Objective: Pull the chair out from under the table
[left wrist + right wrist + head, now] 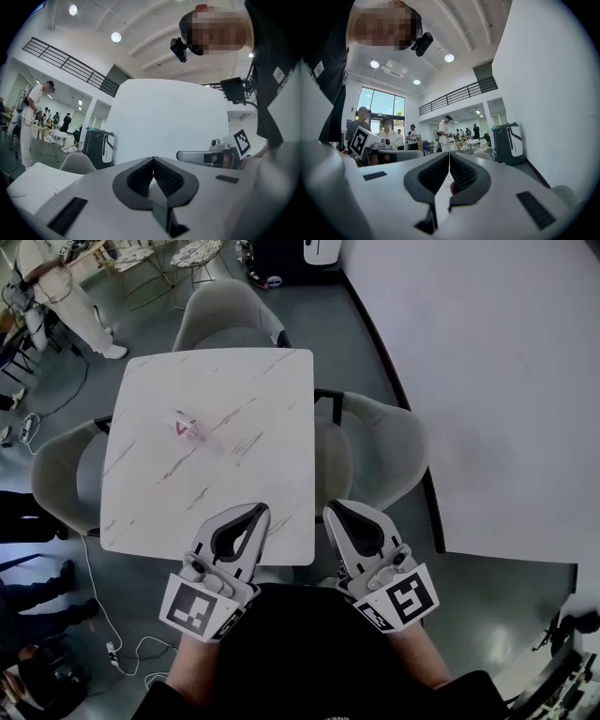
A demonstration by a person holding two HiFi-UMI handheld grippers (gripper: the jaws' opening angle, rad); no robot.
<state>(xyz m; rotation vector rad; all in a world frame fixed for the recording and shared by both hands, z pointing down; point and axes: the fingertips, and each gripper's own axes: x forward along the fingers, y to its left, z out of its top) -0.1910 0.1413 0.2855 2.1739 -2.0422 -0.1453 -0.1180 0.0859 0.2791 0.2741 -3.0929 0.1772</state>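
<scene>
A white marble table (216,399) stands below me with grey chairs tucked against three sides: far (230,315), right (380,451) and left (56,474). A small pink thing (187,428) lies on the top. My left gripper (260,512) and right gripper (331,513) hover side by side over the table's near edge, close to my body, both shut with nothing between the pads. Neither touches a chair. In the left gripper view the left gripper (153,161) points level past the table; the right gripper (449,157) does the same. My body hides the near side.
A white partition wall (469,371) with a dark base runs close along the right chair. People stand at the left (56,287), and a cable (89,568) trails on the grey floor. A black and white case (508,143) stands by the wall ahead.
</scene>
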